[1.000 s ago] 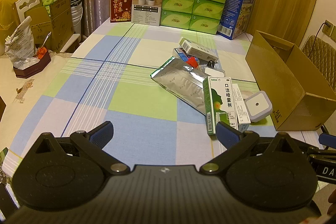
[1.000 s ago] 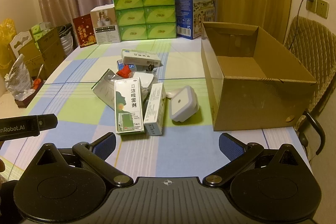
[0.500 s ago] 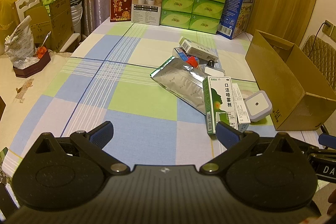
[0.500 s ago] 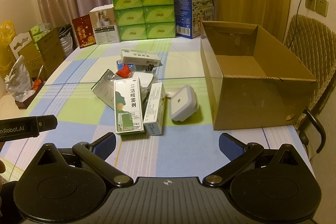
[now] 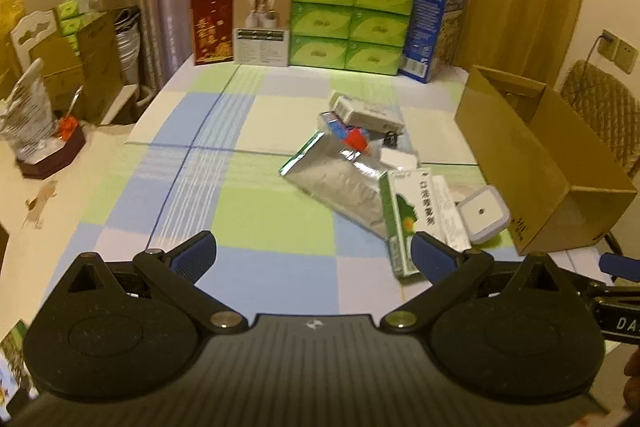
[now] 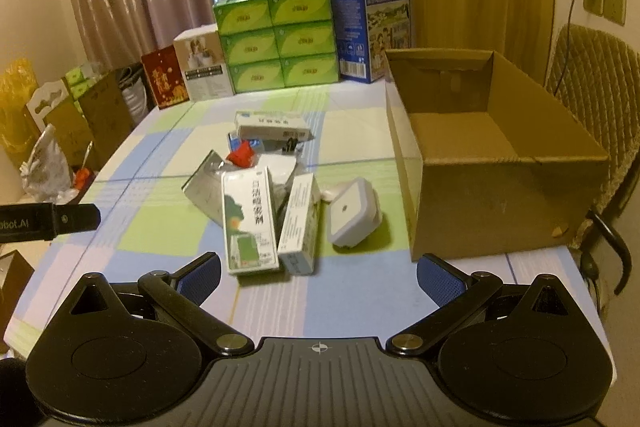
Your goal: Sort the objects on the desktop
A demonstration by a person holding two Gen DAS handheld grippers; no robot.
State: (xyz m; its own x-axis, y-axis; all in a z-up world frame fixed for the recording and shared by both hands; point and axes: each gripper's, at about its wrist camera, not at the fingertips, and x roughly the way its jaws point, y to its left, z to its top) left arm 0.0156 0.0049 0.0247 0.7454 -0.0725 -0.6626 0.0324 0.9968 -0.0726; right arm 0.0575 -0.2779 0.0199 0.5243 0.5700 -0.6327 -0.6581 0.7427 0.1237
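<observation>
Both grippers hang above the near edge of the table (image 6: 360,299), which is covered by a checked cloth in blue, green and white. The left gripper (image 5: 314,253) has its jaws spread wide and holds nothing. The right gripper (image 6: 318,273) is likewise spread wide and empty.

The objects to be sorted lie in a loose heap at mid-table. A green-and-white spray box (image 6: 249,223) lies flat, nearest the right gripper. A narrow white box (image 6: 298,223) lies along its right side, touching it. A white square night-light (image 6: 352,213) sits just beside the narrow box, between it and the cardboard box (image 6: 496,203). A silver foil pouch (image 5: 338,183) lies partly under the spray box. Behind it are a small red item (image 6: 241,155), a dark clip (image 6: 289,145) and a long white carton (image 6: 272,125) at the far end of the heap.

The cardboard box stands open-topped at the right side of the table, with no contents visible inside. Its near left wall stands close to the night-light.

Along the far edge stand stacked green tissue packs (image 6: 276,41), a blue milk carton (image 6: 370,23), a white product box (image 6: 204,69) and a red card box (image 6: 166,81). A chair (image 6: 592,75) stands behind the cardboard box.
</observation>
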